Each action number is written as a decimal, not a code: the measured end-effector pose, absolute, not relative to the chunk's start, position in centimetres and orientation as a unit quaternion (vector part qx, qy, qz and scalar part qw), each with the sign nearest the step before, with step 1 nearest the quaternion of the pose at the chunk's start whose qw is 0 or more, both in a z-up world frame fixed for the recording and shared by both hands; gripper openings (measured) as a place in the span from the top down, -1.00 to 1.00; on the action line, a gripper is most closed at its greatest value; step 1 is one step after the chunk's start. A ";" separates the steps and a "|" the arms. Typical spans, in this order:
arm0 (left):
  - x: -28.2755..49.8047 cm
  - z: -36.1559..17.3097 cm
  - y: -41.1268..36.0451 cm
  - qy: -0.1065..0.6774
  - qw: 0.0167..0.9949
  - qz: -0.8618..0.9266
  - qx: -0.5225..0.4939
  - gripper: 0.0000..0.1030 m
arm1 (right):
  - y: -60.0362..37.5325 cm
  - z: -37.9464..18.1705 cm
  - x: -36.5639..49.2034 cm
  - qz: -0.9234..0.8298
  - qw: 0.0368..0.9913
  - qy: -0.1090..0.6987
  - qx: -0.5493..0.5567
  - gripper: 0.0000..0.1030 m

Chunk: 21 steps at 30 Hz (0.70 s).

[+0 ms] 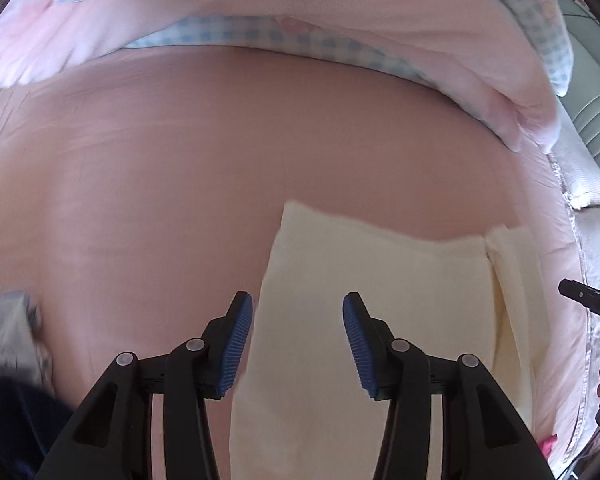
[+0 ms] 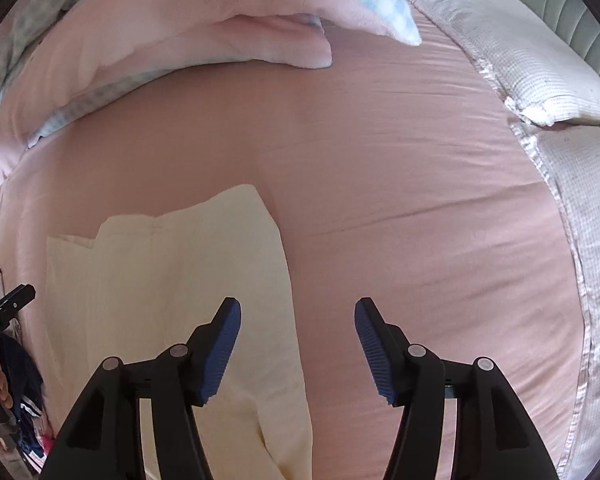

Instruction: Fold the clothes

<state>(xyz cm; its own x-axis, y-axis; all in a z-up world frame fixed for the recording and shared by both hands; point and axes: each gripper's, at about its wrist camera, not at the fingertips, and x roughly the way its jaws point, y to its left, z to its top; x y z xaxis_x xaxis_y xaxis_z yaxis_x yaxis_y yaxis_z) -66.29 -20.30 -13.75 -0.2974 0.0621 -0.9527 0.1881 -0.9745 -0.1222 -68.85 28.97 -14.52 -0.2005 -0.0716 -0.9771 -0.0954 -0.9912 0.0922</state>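
A cream garment (image 1: 372,288) lies flat on the pink bed sheet (image 1: 180,184), folded into a long strip. My left gripper (image 1: 298,340) points down over its left edge, open, with nothing pressed between the blue pads (image 1: 236,344). In the right wrist view the same cream garment (image 2: 172,280) fills the lower left. My right gripper (image 2: 298,346) hangs open over the garment's right edge and the pink sheet (image 2: 400,200), holding nothing. Each gripper's body shows at the edge of the other's view, with a hand on it.
A rolled pink and blue-checked quilt (image 1: 300,12) runs across the far side of the bed. White pillows (image 2: 540,92) lie at the right. Dark and grey clothes (image 1: 8,344) are heaped at the left, seen again as dark clothes (image 2: 24,392) in the right wrist view.
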 end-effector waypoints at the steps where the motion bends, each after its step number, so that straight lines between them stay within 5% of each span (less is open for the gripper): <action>1: -67.2 -14.5 -20.4 0.102 0.036 -0.794 0.598 0.14 | 28.9 -15.5 -69.6 0.766 0.006 0.061 -0.640 -0.17; 8: -69.8 -17.8 -19.1 0.047 0.020 -0.783 0.620 0.05 | 28.2 -19.9 -73.3 0.744 -0.001 0.047 -0.666 -0.40; 9: -69.7 -17.7 -18.7 0.041 0.017 -0.786 0.617 0.05 | 27.6 -19.7 -73.4 0.746 -0.012 0.042 -0.665 -0.29; 10: -69.5 -17.6 -18.3 0.038 0.012 -0.787 0.615 0.30 | 27.0 -19.6 -73.4 0.748 -0.025 0.037 -0.663 -0.10; 11: -69.3 -17.5 -17.9 0.034 0.006 -0.789 0.613 0.46 | 26.5 -19.3 -73.3 0.747 -0.044 0.042 -0.662 0.40; 12: -69.2 -17.3 -17.5 0.029 0.002 -0.790 0.613 0.92 | 26.0 -18.9 -73.2 0.746 -0.063 0.047 -0.661 0.83; 21: -67.7 -10.5 -20.2 0.035 0.031 -0.833 0.552 0.96 | 27.6 -12.9 -72.0 0.813 0.007 -0.017 -0.581 0.93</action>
<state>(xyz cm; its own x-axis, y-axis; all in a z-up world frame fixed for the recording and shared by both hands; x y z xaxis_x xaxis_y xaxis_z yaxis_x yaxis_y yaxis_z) -67.73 -20.23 -10.54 -0.3888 -0.0133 -0.9212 0.0913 -0.9955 -0.0242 -71.99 27.61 -12.94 -0.3238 0.0323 -0.9456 0.0083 -0.9993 -0.0370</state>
